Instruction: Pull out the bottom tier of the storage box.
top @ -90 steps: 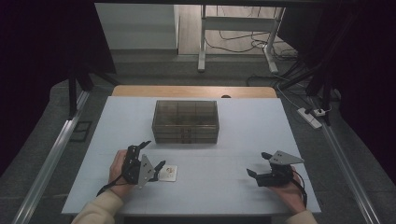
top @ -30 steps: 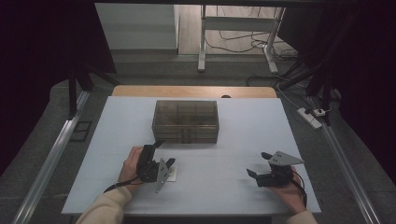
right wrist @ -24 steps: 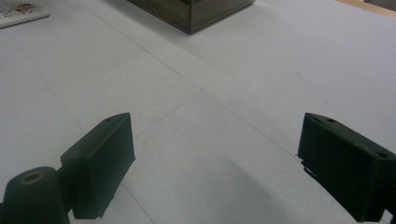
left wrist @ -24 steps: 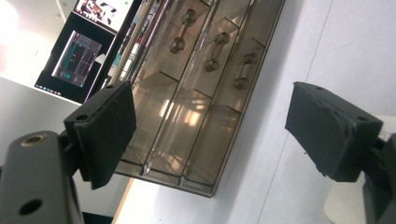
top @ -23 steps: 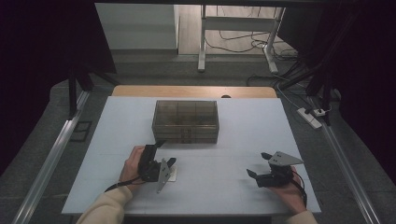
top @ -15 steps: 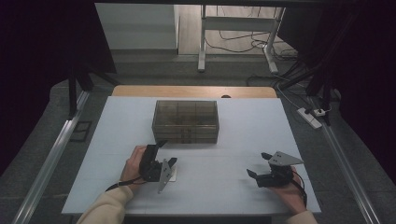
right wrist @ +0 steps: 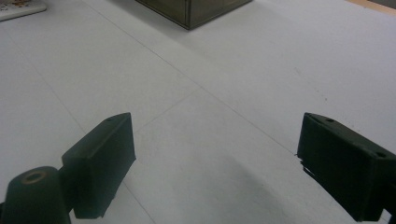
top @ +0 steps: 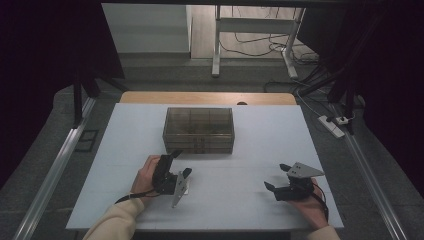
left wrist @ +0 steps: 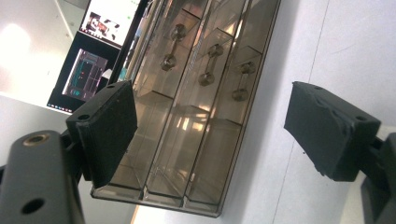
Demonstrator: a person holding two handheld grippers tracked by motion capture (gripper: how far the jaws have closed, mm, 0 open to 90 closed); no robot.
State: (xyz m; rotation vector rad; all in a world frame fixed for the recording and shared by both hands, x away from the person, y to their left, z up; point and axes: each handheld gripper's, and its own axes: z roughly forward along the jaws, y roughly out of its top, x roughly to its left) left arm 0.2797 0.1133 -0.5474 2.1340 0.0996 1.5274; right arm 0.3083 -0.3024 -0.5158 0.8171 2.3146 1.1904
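Centrally drawer box (top: 199, 130), monitors (left wrist: 95, 56) beyond

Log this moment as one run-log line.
left gripper: open, facing drawer box | right gripper: open, over table

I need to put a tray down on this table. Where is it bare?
Bare: the table between the left gripper and right gripper, and the strips left and right of the drawer box. Crowded: the near left, where the left gripper sits just in front of the box.
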